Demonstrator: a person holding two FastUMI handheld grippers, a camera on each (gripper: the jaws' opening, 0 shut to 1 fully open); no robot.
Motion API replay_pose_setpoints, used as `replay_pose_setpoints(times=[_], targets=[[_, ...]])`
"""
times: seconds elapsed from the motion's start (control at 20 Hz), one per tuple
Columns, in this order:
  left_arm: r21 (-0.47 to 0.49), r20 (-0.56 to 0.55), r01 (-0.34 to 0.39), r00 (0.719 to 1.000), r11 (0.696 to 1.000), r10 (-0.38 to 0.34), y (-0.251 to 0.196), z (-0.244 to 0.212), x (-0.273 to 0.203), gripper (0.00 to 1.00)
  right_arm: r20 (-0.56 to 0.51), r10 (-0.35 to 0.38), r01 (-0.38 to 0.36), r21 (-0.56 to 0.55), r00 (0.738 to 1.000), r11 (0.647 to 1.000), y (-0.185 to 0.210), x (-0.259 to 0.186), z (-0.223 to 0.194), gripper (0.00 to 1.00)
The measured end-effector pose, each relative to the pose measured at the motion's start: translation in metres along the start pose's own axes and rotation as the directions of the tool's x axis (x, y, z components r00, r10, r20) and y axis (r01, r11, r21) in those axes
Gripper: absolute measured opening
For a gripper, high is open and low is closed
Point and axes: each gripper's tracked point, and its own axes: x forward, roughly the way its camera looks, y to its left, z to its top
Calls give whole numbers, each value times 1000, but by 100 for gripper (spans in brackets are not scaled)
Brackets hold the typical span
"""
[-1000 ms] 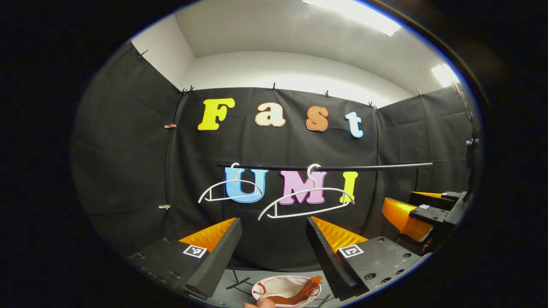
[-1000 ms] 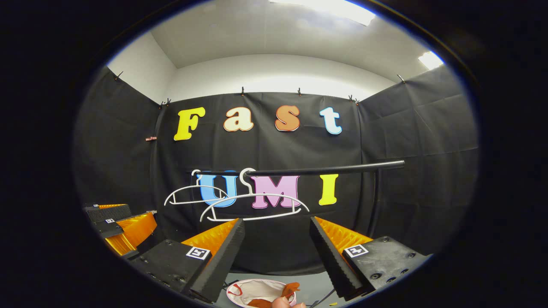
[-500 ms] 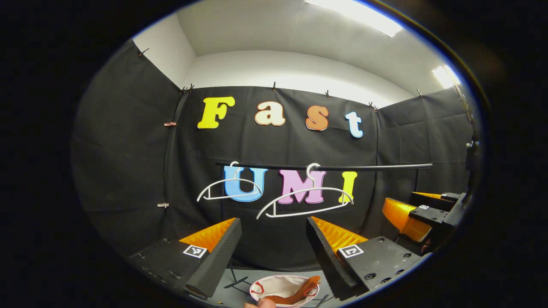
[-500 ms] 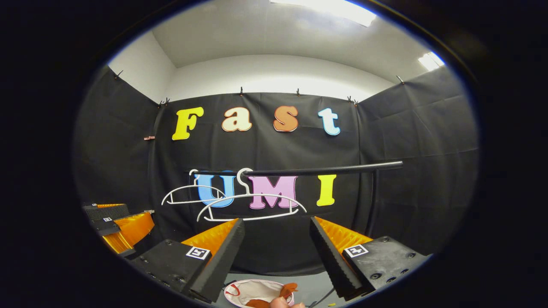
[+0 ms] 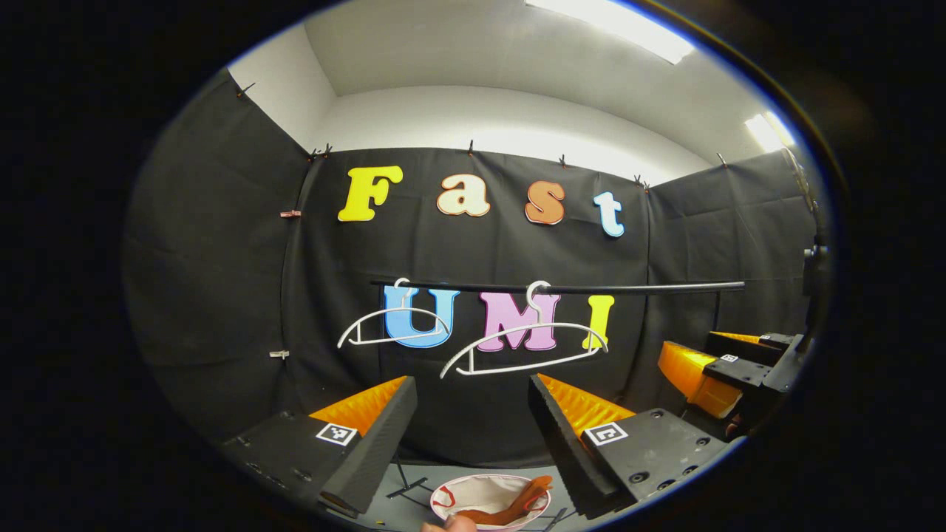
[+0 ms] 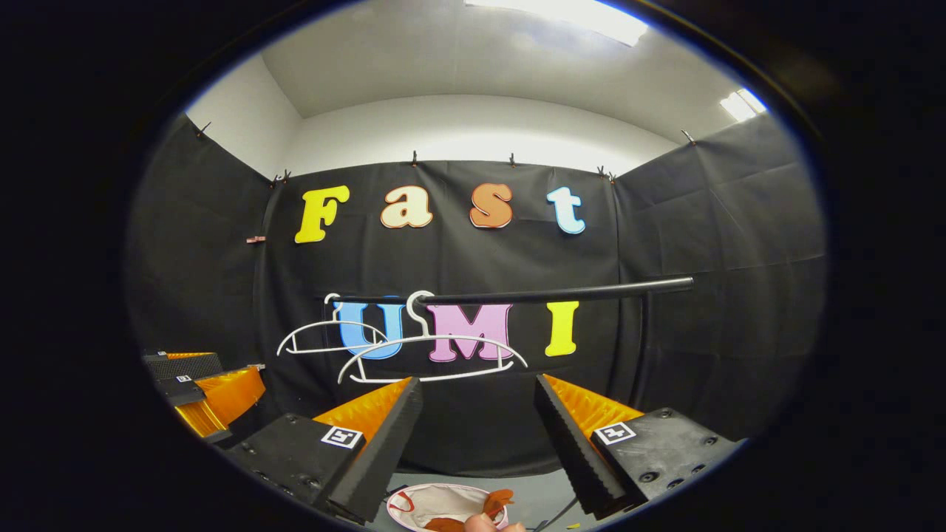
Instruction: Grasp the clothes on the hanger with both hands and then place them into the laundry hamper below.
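Overhead, two bare hangers (image 5: 523,347) share one rail (image 5: 562,288); one hamper (image 5: 489,495) below; both grippers' fingers (image 5: 373,436) wide.

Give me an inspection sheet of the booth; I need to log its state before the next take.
Surface: grey floor, with the rail's stand feet on it.
Job's things: two white hangers bare on the black rail; orange garment lying in the white laundry hamper below.
Clutter: nothing seen.
Grippers: left gripper open, holding nothing; right gripper open, holding nothing.
Cables: a thin dark line on the floor, cannot tell what it is.
Surroundings: black cloth walls clipped at the top, ceiling lights.
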Motion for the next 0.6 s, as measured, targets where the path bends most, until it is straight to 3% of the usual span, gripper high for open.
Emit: replay_pose_setpoints(times=[0.6], targets=[[11, -1, 14, 1000, 1000, -14, -2, 0, 0, 96, 3, 2, -2, -1, 1000, 1000, 2, 1, 2, 98]])
